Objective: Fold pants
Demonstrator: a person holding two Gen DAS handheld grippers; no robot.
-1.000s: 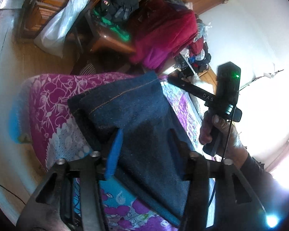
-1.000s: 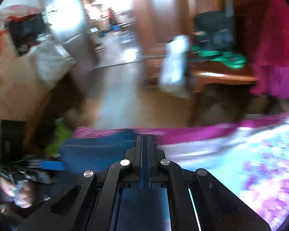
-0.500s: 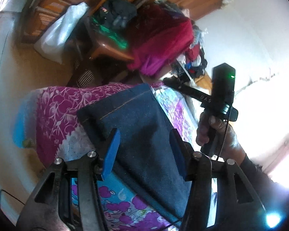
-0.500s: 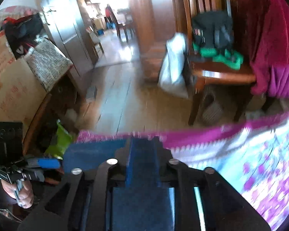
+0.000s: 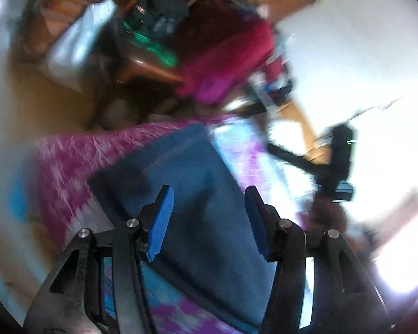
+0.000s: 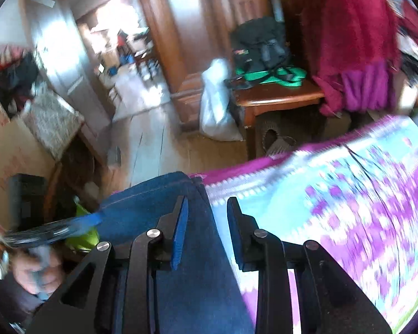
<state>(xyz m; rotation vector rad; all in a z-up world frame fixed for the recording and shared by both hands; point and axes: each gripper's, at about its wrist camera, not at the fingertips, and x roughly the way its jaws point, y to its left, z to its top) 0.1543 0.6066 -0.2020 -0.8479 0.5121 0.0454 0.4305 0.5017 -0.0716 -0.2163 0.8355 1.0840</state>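
While my left gripper [image 5: 207, 220] gapes wide above the folded jeans [image 5: 186, 194], it holds nothing; my right gripper [image 6: 206, 231] stands parted too, empty. No writing is readable through the blur.

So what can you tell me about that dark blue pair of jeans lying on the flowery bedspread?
The jeans are dark blue denim with a line of orange stitching near one edge. They lie folded into a flat, oblong slab on the pink, purple and turquoise flowered bedspread, one end close to the bed's edge. Both views are blurred, so finer details cannot be made out. Nothing grips them: the left gripper and right gripper are over them with jaws open.
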